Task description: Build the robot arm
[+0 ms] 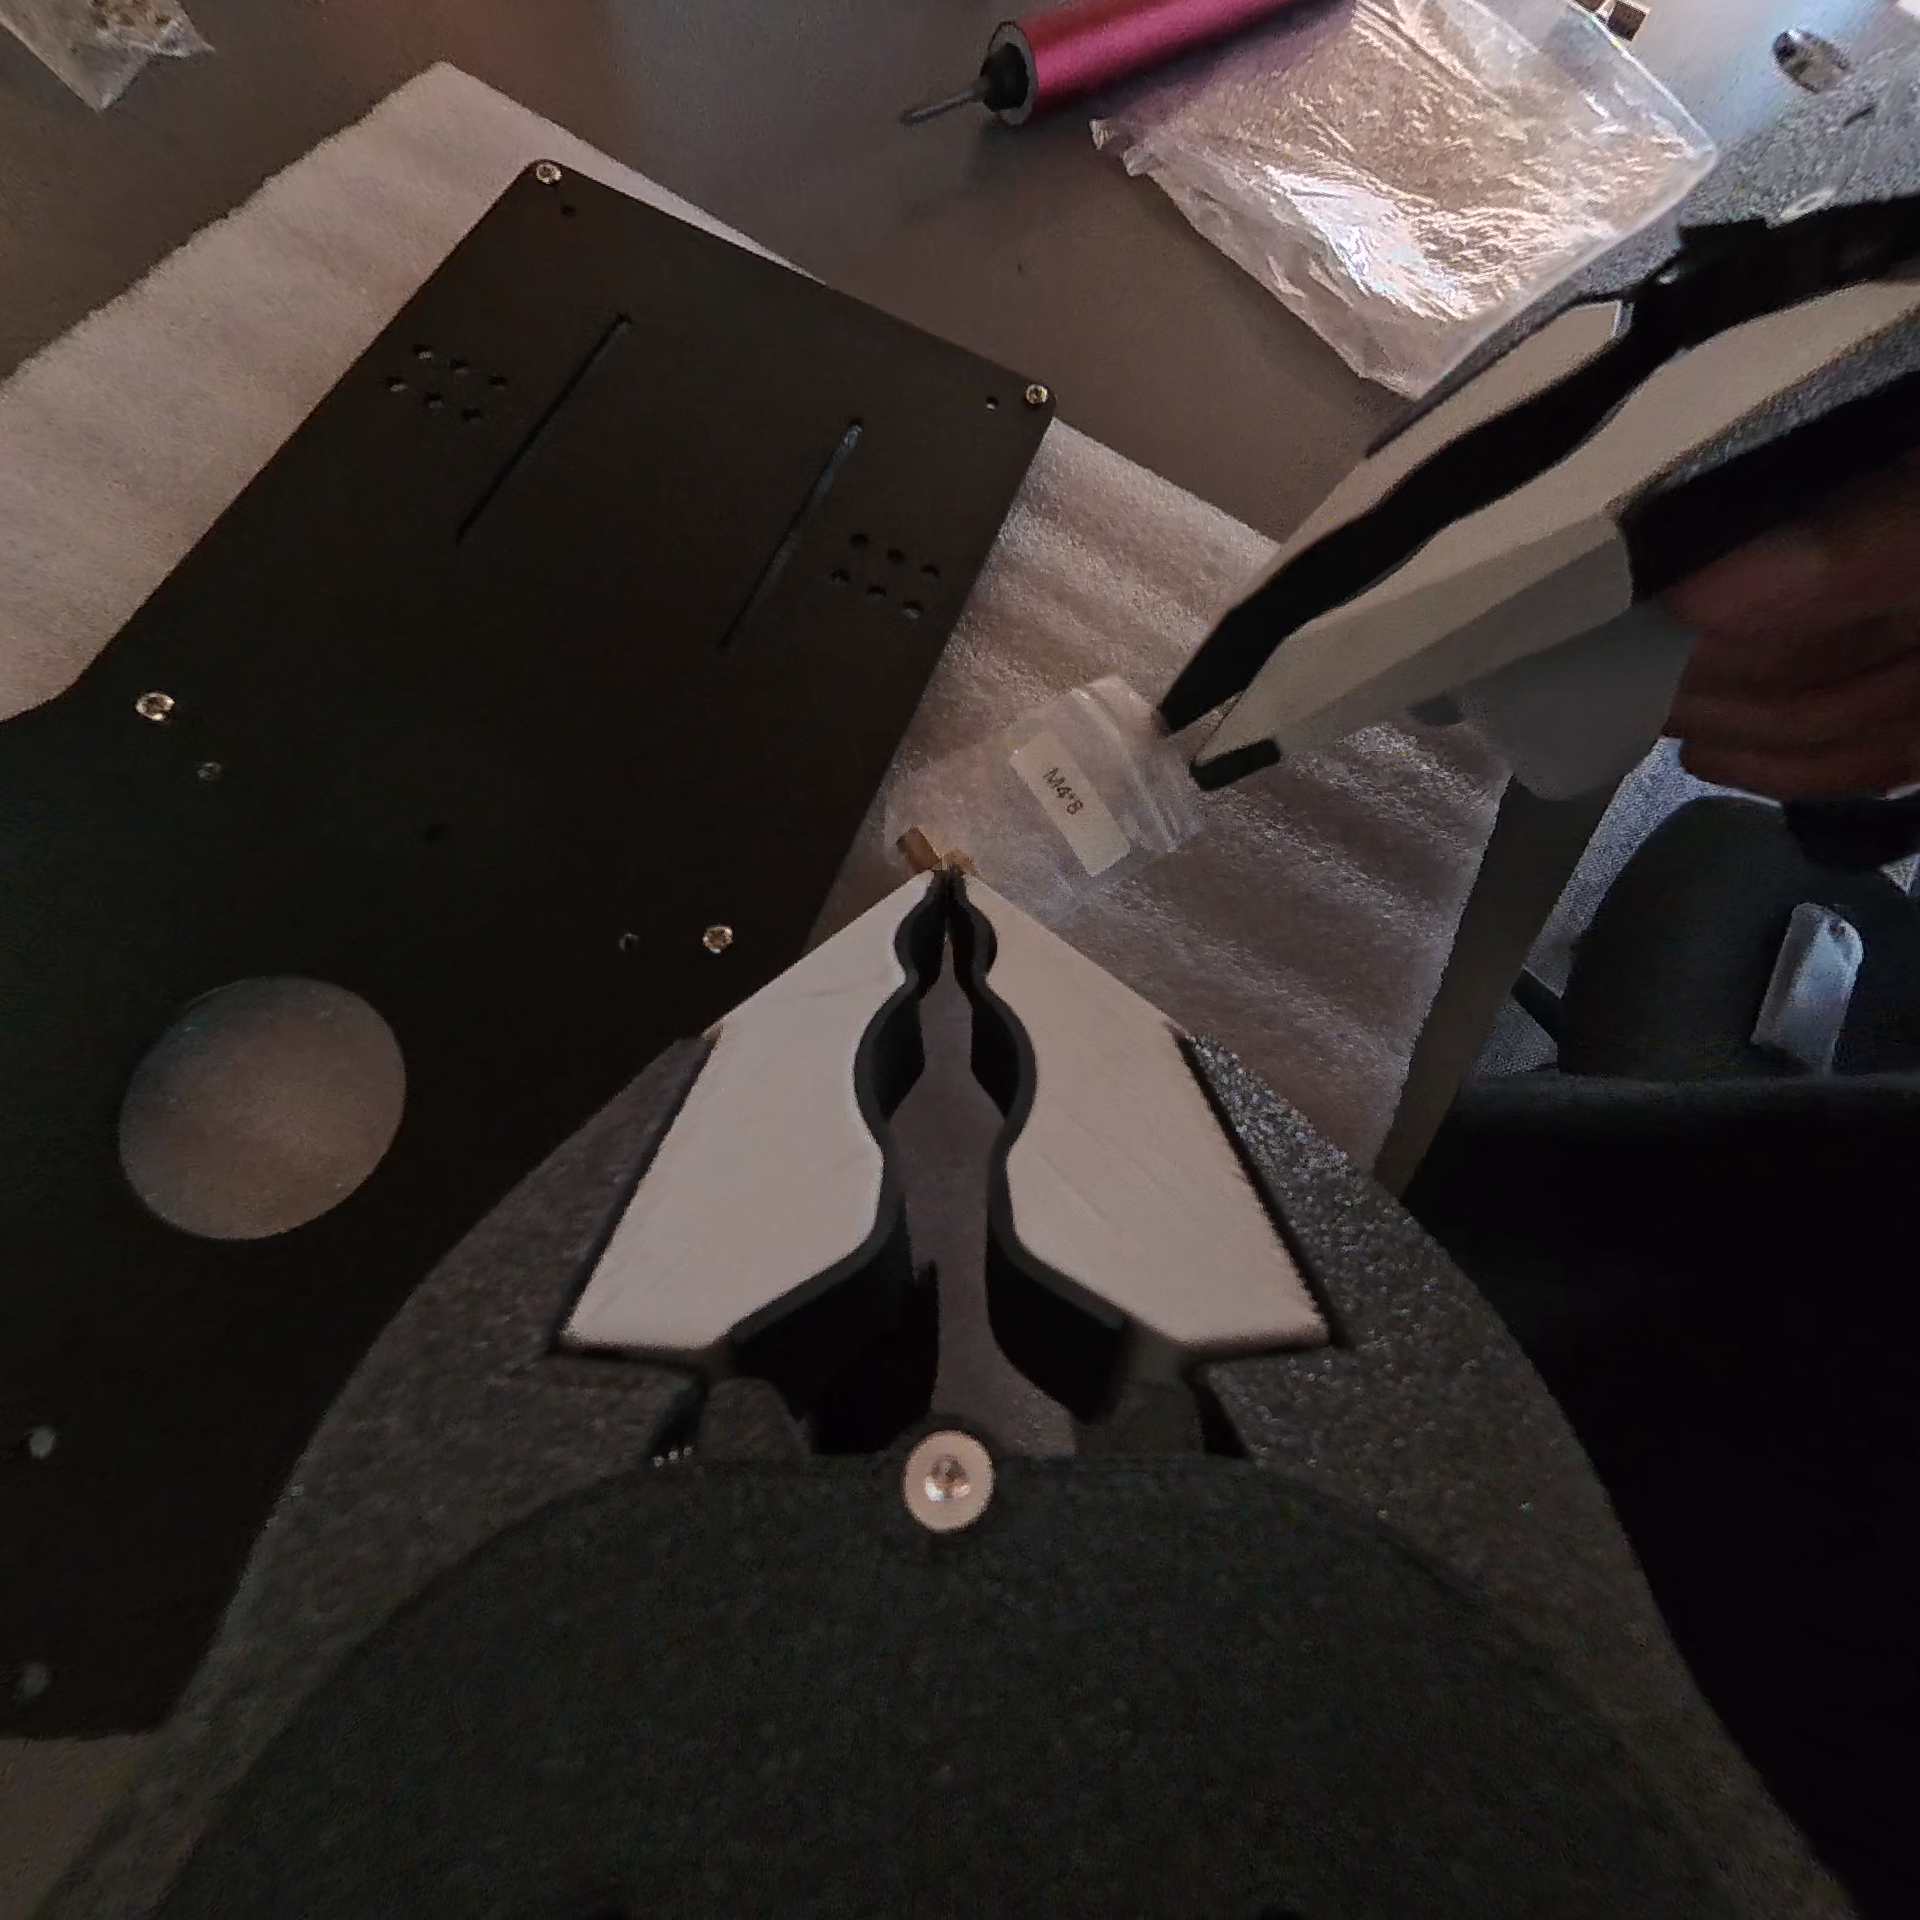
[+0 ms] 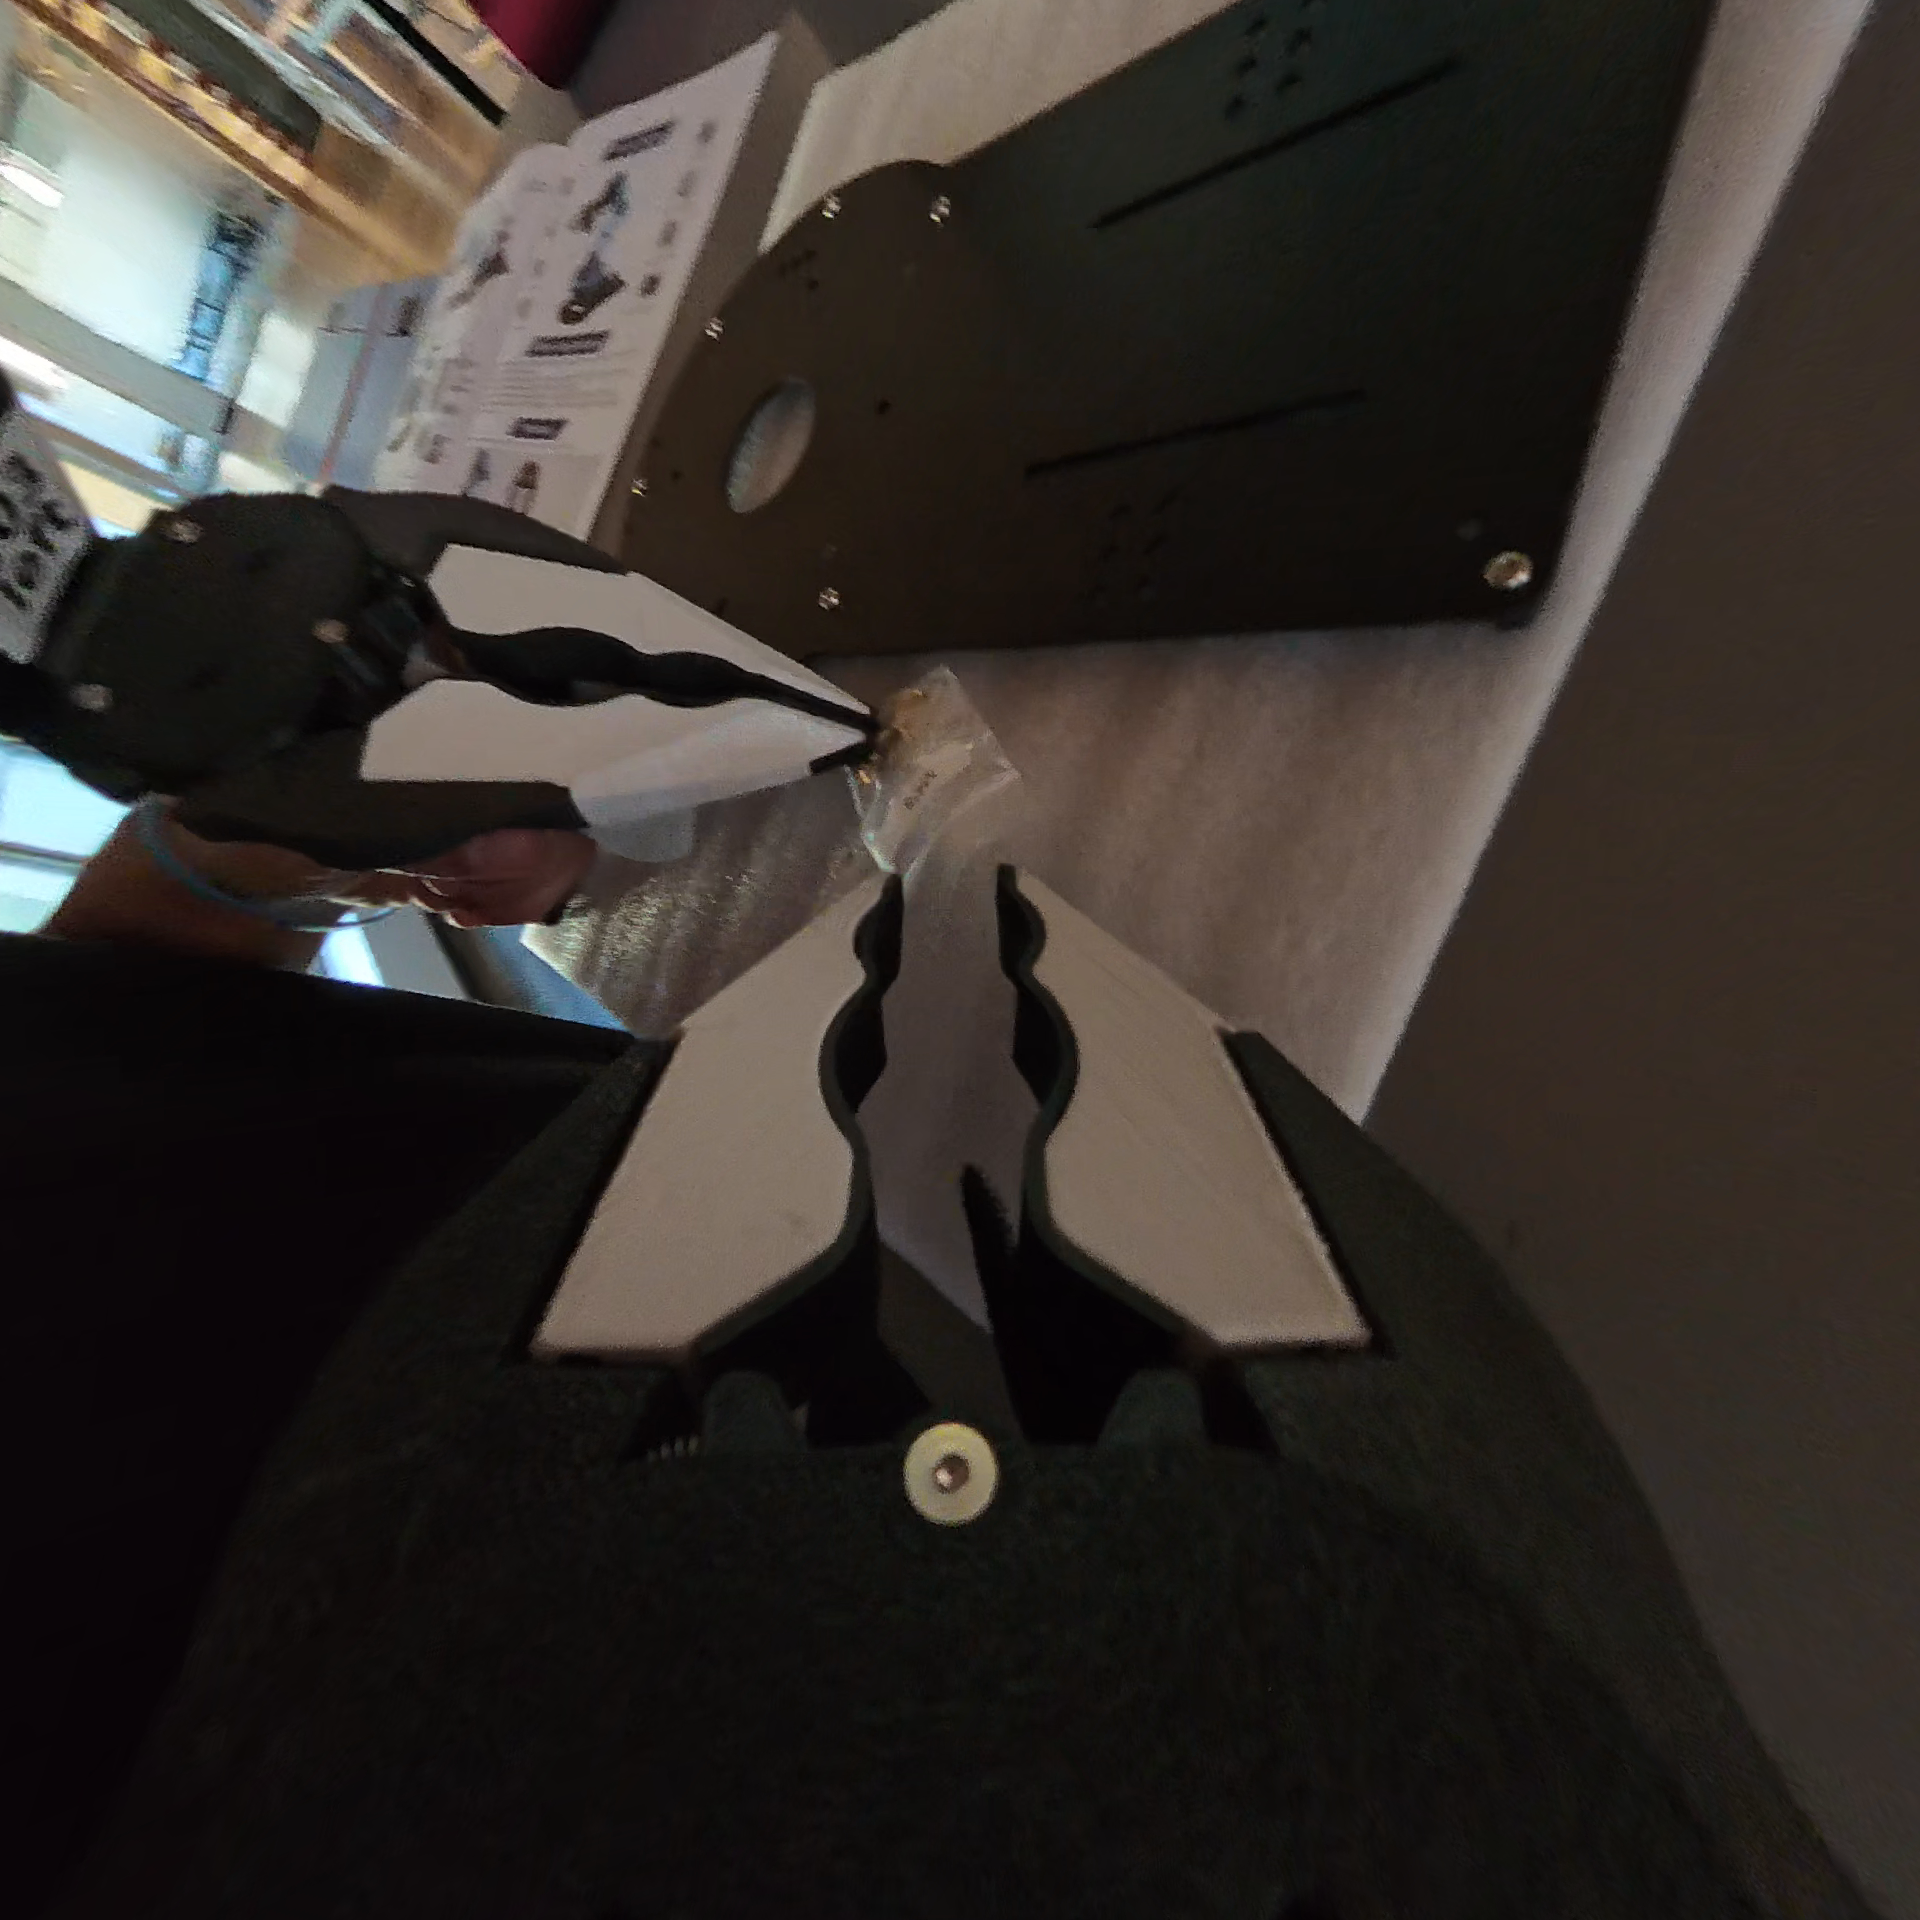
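My left gripper (image 1: pixel 945 878) is shut, its tips pinched on the lower end of a small clear bag (image 1: pixel 1107 774) that bears a white label. Small brass parts (image 1: pixel 920 847) sit in that end, right at the tips. In the right wrist view the same gripper (image 2: pixel 852 740) grips the bag (image 2: pixel 925 779) from the left. My right gripper (image 2: pixel 948 881) is open, and the bag's near corner lies just ahead of its tips, not pressed. In the left wrist view it (image 1: pixel 1205 746) straddles the bag's upper edge. A black metal plate (image 1: pixel 520 675) with slots and holes lies alongside.
The plate (image 2: pixel 1195 364) rests on a white foam sheet (image 1: pixel 1091 540), with bubble wrap (image 1: pixel 1299 935) near the table edge. A pink cylindrical tool (image 1: pixel 1122 42) and a larger clear bag (image 1: pixel 1382 177) lie at the back. A printed sheet (image 2: pixel 582 291) lies beyond the plate.
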{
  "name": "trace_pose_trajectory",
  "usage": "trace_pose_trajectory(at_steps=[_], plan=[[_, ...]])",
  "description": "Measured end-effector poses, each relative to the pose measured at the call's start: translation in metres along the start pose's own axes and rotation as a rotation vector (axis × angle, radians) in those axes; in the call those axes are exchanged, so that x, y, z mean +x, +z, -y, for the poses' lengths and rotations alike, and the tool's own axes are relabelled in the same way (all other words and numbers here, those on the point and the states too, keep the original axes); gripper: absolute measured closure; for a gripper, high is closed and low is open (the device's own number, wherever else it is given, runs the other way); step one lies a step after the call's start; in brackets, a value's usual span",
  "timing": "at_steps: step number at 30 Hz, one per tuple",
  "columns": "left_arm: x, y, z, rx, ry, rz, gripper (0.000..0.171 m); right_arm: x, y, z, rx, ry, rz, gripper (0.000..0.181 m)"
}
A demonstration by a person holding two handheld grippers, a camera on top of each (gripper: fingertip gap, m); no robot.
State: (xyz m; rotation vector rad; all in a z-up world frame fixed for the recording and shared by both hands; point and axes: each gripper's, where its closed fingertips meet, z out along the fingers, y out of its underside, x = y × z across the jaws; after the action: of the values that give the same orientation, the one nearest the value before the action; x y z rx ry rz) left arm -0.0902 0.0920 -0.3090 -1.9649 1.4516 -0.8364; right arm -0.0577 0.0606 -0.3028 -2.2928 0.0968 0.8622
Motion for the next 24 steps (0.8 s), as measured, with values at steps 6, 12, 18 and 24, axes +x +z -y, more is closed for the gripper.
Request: trace_pose_trajectory(at_steps=[6,12,18,24], plan=[[0.0,0.001,0.0,-0.006,-0.007,0.001,0.171,0.007,-0.004,-0.002,0.035,0.065,-0.056,0.167],[-0.001,0.001,-0.001,-0.011,-0.03,0.002,0.171,-0.013,0.005,0.001,0.024,0.046,0.076,0.166],[0.001,-0.002,-0.002,-0.033,-0.001,0.052,0.171,-0.02,0.006,0.011,0.032,0.019,0.156,0.181],[0.013,-0.026,0.026,0.077,0.384,0.101,0.113,-0.038,-0.015,0.034,0.001,-0.129,0.148,0.181]])
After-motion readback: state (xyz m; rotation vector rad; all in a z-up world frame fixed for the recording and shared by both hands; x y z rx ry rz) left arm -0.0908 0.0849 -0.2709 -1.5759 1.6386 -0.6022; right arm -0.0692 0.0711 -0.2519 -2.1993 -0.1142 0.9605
